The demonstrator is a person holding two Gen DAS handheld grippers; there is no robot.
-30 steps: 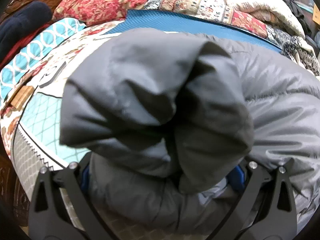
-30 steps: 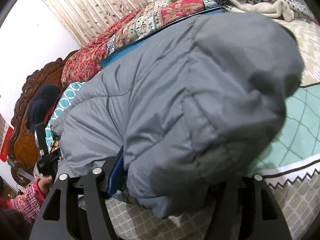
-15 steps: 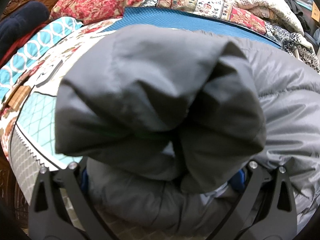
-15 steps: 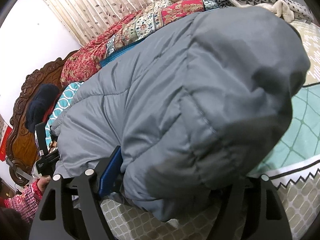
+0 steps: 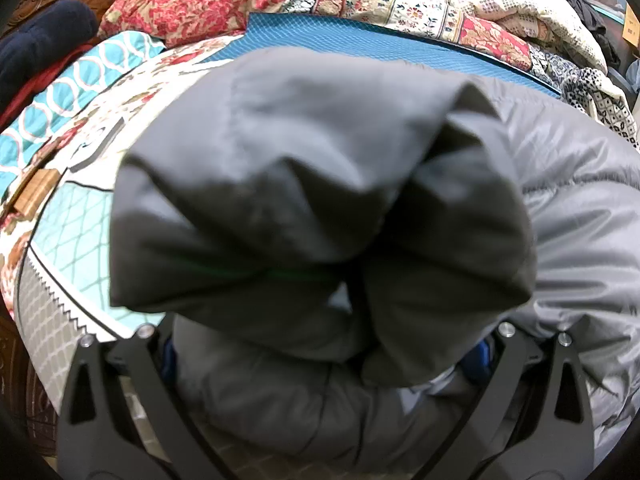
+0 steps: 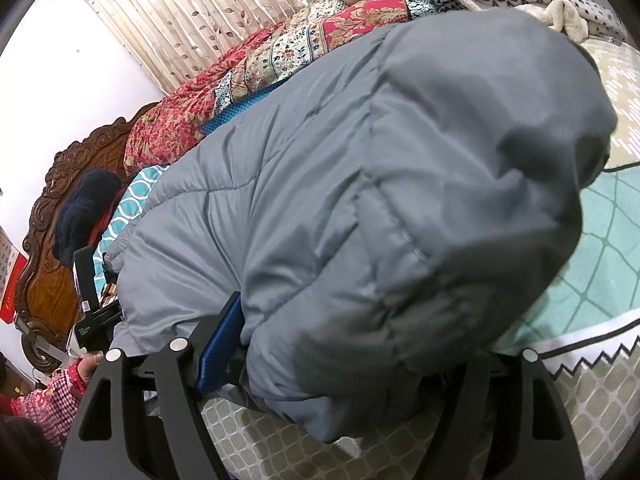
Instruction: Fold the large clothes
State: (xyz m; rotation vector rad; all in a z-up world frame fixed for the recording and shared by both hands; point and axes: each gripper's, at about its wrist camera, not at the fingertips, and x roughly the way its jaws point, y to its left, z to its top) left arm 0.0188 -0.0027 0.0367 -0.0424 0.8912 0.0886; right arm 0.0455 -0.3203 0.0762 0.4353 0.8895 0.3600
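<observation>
A big grey puffer jacket (image 5: 320, 200) lies bunched on a patterned bedspread (image 6: 592, 260). In the left wrist view a thick fold of it bulges up close to the lens. My left gripper (image 5: 324, 356) is shut on that fold, with fabric packed between both blue pads (image 5: 168, 356). In the right wrist view another padded fold of the jacket (image 6: 360, 200) sits between the fingers of my right gripper (image 6: 360, 340). Its jaws stand wide; the left blue pad (image 6: 220, 344) shows its bare face beside the fabric, and the right finger is hidden behind the jacket. My left gripper (image 6: 90, 304) also appears far left there, held by a hand.
Piled floral quilts (image 5: 224, 4) and a blue mat (image 5: 360, 40) lie along the far side of the bed. A dark blue garment (image 5: 40, 40) rests by the carved wooden headboard (image 6: 52, 240). A leaf-print curtain (image 6: 200, 20) hangs behind. A red-checked sleeve (image 6: 52, 396) is at the lower left.
The right gripper's jaws have spread wider, its left pad drawing away from the fold. In the left wrist view the grey fold has swelled a little nearer the lens; the grip looks unchanged.
</observation>
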